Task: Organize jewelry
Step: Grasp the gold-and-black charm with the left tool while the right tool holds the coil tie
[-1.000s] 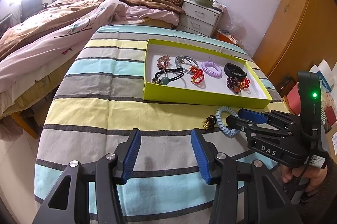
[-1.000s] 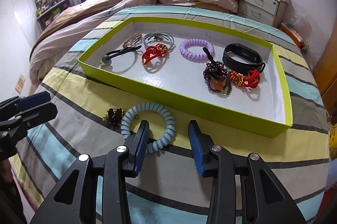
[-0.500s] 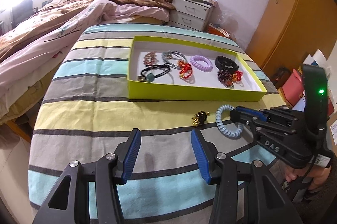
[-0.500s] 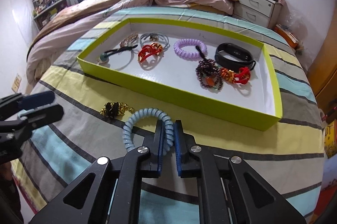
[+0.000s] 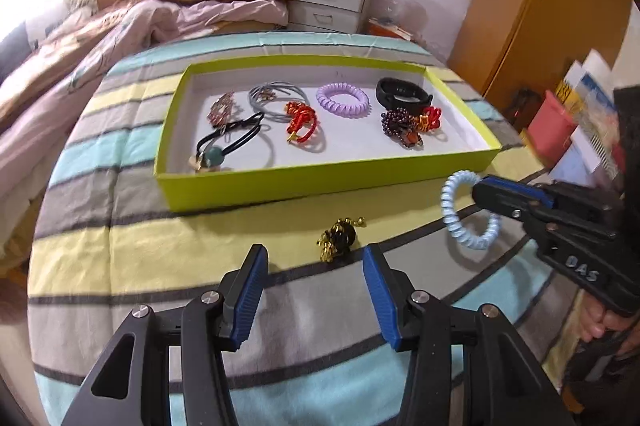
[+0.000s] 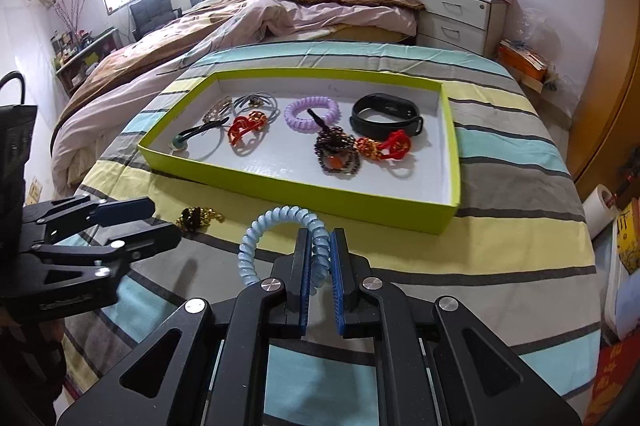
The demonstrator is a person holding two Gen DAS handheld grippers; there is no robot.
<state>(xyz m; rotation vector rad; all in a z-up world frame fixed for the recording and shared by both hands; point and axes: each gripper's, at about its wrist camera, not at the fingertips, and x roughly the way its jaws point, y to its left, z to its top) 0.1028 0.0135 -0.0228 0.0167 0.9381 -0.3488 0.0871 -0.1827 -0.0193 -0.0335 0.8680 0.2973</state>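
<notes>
My right gripper (image 6: 319, 238) is shut on a light blue coil hair tie (image 6: 272, 226) and holds it above the striped cloth, just in front of the lime-green tray (image 6: 304, 188); it also shows in the left wrist view (image 5: 480, 192) with the tie (image 5: 460, 222). My left gripper (image 5: 314, 258) is open and empty, with a small gold and black ornament (image 5: 338, 238) just ahead of it on the cloth. The ornament also shows in the right wrist view (image 6: 196, 217). The tray (image 5: 320, 178) holds several hair ties, bracelets and a black band.
The striped cloth (image 5: 120, 242) covers a table whose right edge drops off near books and a pink bin (image 5: 560, 122). A bed with a quilt (image 6: 240, 22) lies behind and left. A white nightstand (image 6: 460, 14) and wooden wardrobe (image 5: 540, 6) stand at the back.
My right gripper closed on the blue coil tie and lifted it off the cloth toward the tray. My left gripper has moved closer to the gold ornament.
</notes>
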